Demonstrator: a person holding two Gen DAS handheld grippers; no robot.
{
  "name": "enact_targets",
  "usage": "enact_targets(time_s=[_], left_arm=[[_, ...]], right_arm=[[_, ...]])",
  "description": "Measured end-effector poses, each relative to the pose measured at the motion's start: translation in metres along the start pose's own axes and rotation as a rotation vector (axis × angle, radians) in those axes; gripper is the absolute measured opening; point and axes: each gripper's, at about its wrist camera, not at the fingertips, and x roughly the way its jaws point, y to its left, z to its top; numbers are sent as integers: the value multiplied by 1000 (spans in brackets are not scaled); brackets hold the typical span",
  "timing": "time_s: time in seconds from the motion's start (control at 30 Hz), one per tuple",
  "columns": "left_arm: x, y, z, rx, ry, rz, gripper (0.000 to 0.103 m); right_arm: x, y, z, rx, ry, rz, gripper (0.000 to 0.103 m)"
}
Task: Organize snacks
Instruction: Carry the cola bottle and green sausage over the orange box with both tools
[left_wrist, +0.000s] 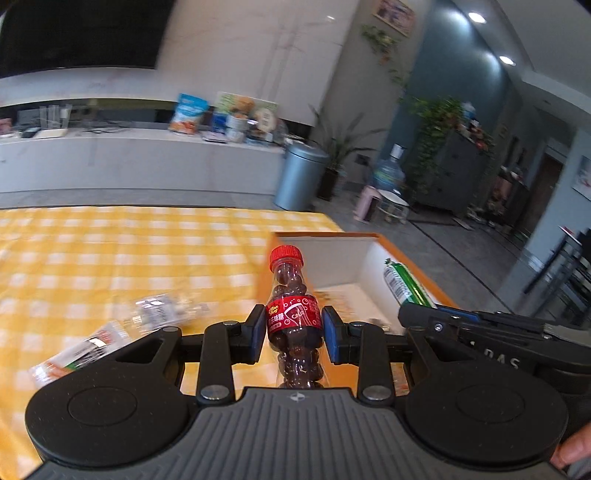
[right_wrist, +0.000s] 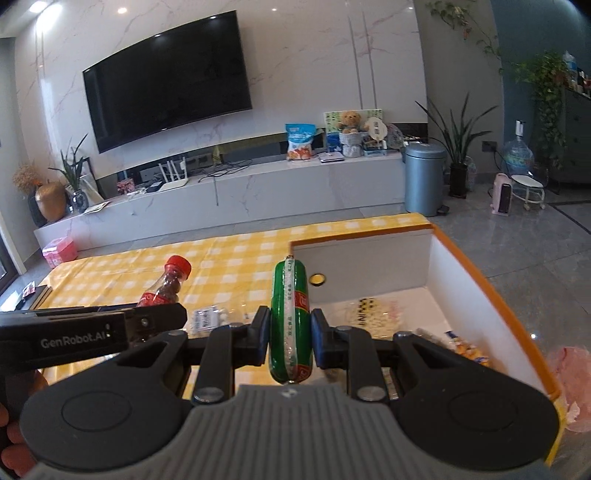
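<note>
We found the left gripper clenched on one cola bottle, centre frame. The right gripper grasped one green sausage at the orange-rimmed box. Two wrapped packets lay lower left on the cloth.

Red-capped bottle, green sausage, yellow-checked tablecloth.
</note>
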Motion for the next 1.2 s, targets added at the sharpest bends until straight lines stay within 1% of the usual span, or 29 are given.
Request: enact_targets(time_s=[0.07, 0.2, 0.33, 0.43, 0.53, 0.67, 0.77, 0.97, 1.2], left_arm=[[9, -9, 7, 33, 12, -27, 36], [30, -27, 21, 105, 28, -57, 36], [52, -44, 31, 171, 51, -75, 36], [70, -52, 34, 212, 86, -89, 36], [89, -56, 35, 234, 135, -96, 36], [114, -58, 33, 237, 206, -102, 36], [131, -59, 33, 248, 251, -91, 36], [153, -56, 30, 287, 311, -82, 36], [174, -52, 29, 314, 370, -70, 36]], right_arm=[[-1, -13, 5, 0, 6, -22, 21], [1, -40, 12, 11, 26, -77, 21], [8, -62, 16, 17, 46, -124, 21], [18, -73, 19, 9, 69, -140, 21], [32, -80, 21, -16, 102, -145, 21], [57, -89, 21, -47, 174, -133, 21], [75, -94, 19, -72, 228, -135, 21], [102, -97, 19, -130, 289, -149, 21], [128, -92, 19, -212, 351, -155, 21]])
